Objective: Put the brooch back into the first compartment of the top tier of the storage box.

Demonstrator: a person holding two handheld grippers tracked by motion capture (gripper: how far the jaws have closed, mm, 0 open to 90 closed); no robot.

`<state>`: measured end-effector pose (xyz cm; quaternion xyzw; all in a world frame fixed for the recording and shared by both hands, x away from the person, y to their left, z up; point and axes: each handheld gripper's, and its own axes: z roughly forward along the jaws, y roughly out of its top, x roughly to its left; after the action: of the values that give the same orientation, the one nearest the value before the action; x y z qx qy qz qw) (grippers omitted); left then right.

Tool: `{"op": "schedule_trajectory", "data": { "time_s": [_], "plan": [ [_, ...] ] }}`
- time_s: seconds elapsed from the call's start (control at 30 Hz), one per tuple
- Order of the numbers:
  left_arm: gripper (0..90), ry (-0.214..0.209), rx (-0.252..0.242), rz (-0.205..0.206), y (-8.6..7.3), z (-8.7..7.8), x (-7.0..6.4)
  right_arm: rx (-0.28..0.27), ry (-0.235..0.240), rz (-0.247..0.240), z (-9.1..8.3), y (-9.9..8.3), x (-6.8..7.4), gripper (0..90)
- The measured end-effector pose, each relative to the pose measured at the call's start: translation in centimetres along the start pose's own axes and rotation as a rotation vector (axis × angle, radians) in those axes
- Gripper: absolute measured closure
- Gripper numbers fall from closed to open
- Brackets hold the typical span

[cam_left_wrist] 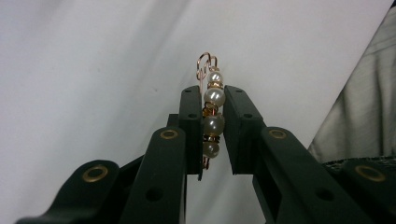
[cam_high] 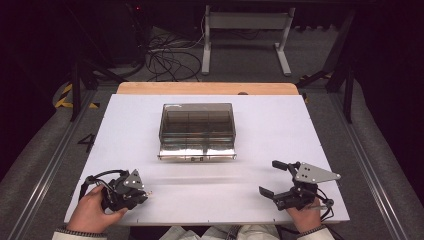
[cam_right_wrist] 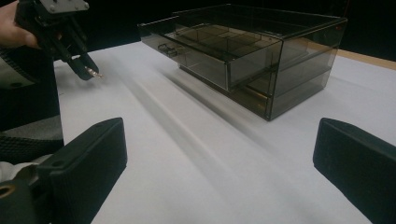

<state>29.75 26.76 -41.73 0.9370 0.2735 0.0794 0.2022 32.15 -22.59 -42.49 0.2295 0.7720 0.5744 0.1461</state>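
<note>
A pearl earring (cam_left_wrist: 213, 111) with several white beads on a gold wire hook is clamped between the black jaws of my left gripper (cam_left_wrist: 212, 95), hook end pointing outward. My left gripper (cam_high: 145, 193) sits low at the table's near left, and from the right gripper view it (cam_right_wrist: 87, 71) hangs just above the surface with the earring (cam_right_wrist: 96, 74) sticking out. My right gripper (cam_high: 269, 177) is at the near right, jaws spread wide with nothing between them (cam_right_wrist: 219, 154). A smoky clear drawer box (cam_high: 197, 122) stands mid-table, its compartmented top drawer (cam_right_wrist: 205, 44) pulled out toward me.
The white table top (cam_high: 280, 125) stretches bare between both grippers and the box. A wooden strip (cam_high: 207, 88) runs along the far edge. Beyond it are cables (cam_high: 170, 57) on the floor and a white desk frame (cam_high: 245, 30).
</note>
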Motion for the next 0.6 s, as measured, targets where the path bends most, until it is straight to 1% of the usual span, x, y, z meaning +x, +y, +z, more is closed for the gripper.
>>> {"op": "schedule_trajectory", "data": {
  "time_s": [0.07,0.17,0.23,0.3,0.5,0.57,0.6],
  "plan": [
    [79.1,-0.002,-0.031,-0.005,0.0,-0.4,0.1,-0.001,-0.001,0.001,0.0,0.0,0.0,3.4],
    [79.0,0.005,-0.078,-0.014,0.0,-0.9,0.2,0.0,-0.003,0.001,0.0,0.0,0.0,3.4],
    [79.0,0.03,-0.1,-0.022,0.0,-1.2,0.3,0.0,-0.003,0.001,0.0,0.0,0.0,3.4],
    [79.0,0.047,-0.121,-0.033,-0.1,-1.4,0.3,-0.001,-0.004,0.001,0.0,0.0,0.0,3.4],
    [79.0,0.068,-0.22,-0.061,-0.2,-2.5,0.5,0.001,-0.006,0.002,0.0,-0.1,0.0,3.4],
    [79.0,0.081,-0.248,-0.068,-0.3,-2.8,0.5,0.0,-0.006,0.001,-0.1,-0.1,0.0,3.4],
    [79.0,0.087,-0.254,-0.068,-0.3,-2.9,0.5,0.0,-0.006,-0.001,-0.1,-0.1,0.0,3.4]
  ]
}}
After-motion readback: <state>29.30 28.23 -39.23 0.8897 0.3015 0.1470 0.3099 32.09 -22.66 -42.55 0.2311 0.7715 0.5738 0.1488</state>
